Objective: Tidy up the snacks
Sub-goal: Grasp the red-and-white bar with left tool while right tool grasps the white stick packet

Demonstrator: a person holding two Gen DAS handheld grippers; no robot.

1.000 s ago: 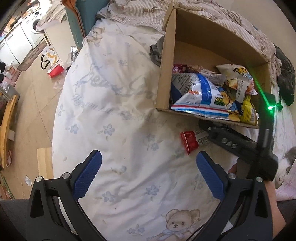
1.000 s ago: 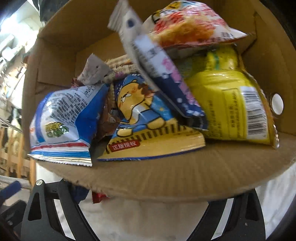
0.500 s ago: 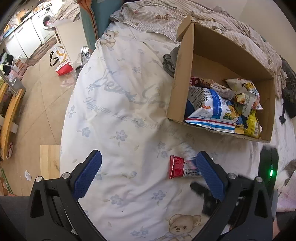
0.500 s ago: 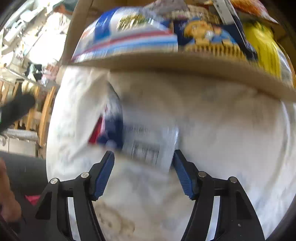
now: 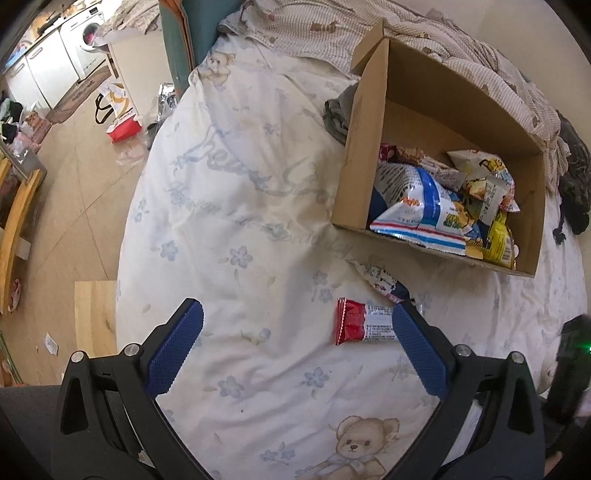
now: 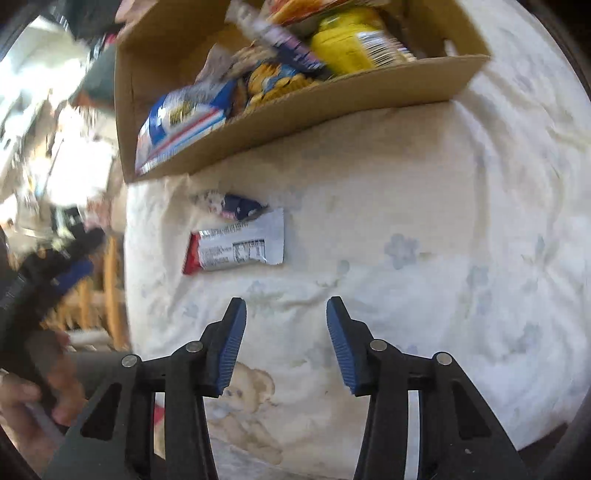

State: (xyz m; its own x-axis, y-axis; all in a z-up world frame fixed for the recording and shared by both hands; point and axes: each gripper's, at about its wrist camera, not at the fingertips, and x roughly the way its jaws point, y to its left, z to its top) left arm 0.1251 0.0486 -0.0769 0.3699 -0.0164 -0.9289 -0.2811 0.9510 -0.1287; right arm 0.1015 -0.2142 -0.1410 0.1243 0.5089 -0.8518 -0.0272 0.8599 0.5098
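Observation:
A cardboard box (image 5: 354, 155) full of snack bags lies on its side on the white bed; it also shows in the right wrist view (image 6: 332, 99). Two packets lie on the quilt in front of it: a red and silver bar (image 5: 364, 326) (image 6: 236, 251) and a small navy and white packet (image 5: 380, 280) (image 6: 229, 205). My left gripper (image 5: 295, 332) is open and empty, its right finger just beside the red bar. My right gripper (image 6: 284, 325) is open and empty, held a little short of the two packets.
The bed's left edge drops to a tiled floor with bags (image 5: 122, 118) and a wooden board (image 5: 94, 317). A checked blanket (image 5: 332, 33) and dark clothes (image 5: 572, 184) lie behind and right of the box. The left hand and gripper show at the right wrist view's left edge (image 6: 44, 288).
The right gripper has pulled back from the box and let a packet go; two packets now lie on the quilt. The left gripper has drawn back, so the box looks farther away.

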